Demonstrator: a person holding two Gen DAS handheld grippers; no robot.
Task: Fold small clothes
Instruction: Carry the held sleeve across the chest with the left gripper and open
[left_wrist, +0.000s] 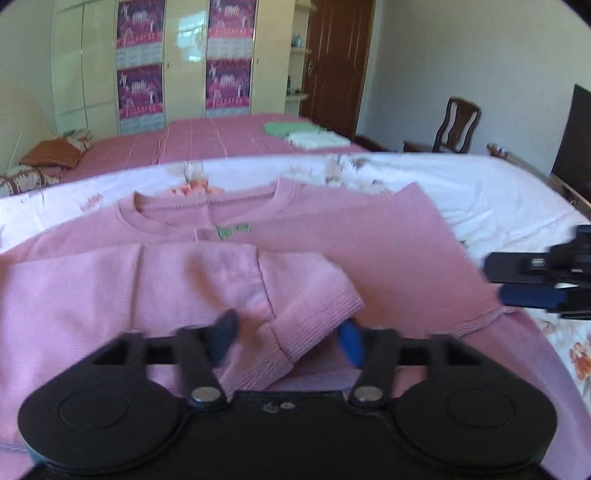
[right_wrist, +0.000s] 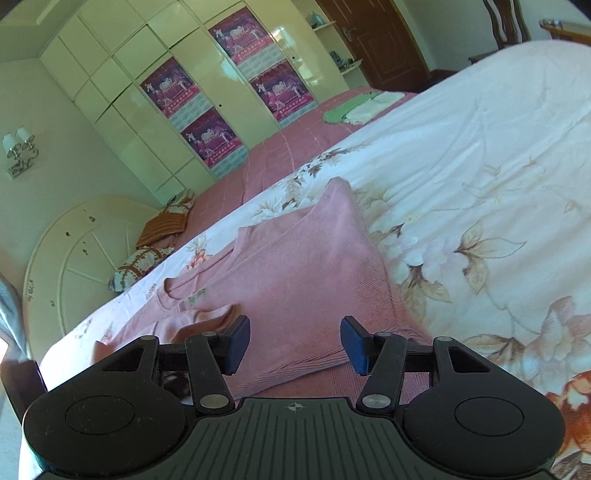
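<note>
A pink knit sweater (left_wrist: 332, 236) lies on the white floral bedsheet (left_wrist: 498, 184), neck at the far side. Its left sleeve (left_wrist: 207, 284) is folded across the body, and the ribbed cuff (left_wrist: 306, 325) sits between the blue pads of my left gripper (left_wrist: 288, 338), whose jaws stand open around it. My right gripper (left_wrist: 517, 280) shows at the right edge of the left wrist view, beside the sweater's right side. In the right wrist view my right gripper (right_wrist: 293, 345) is open and empty just above the sweater's (right_wrist: 295, 266) folded right part.
A second bed with a pink cover (left_wrist: 221, 140) stands behind, with folded green and white clothes (left_wrist: 306, 134) and pillows (left_wrist: 51, 155) on it. A wardrobe with posters (left_wrist: 147, 62), a brown door (left_wrist: 336, 59) and a wooden chair (left_wrist: 454, 125) line the walls.
</note>
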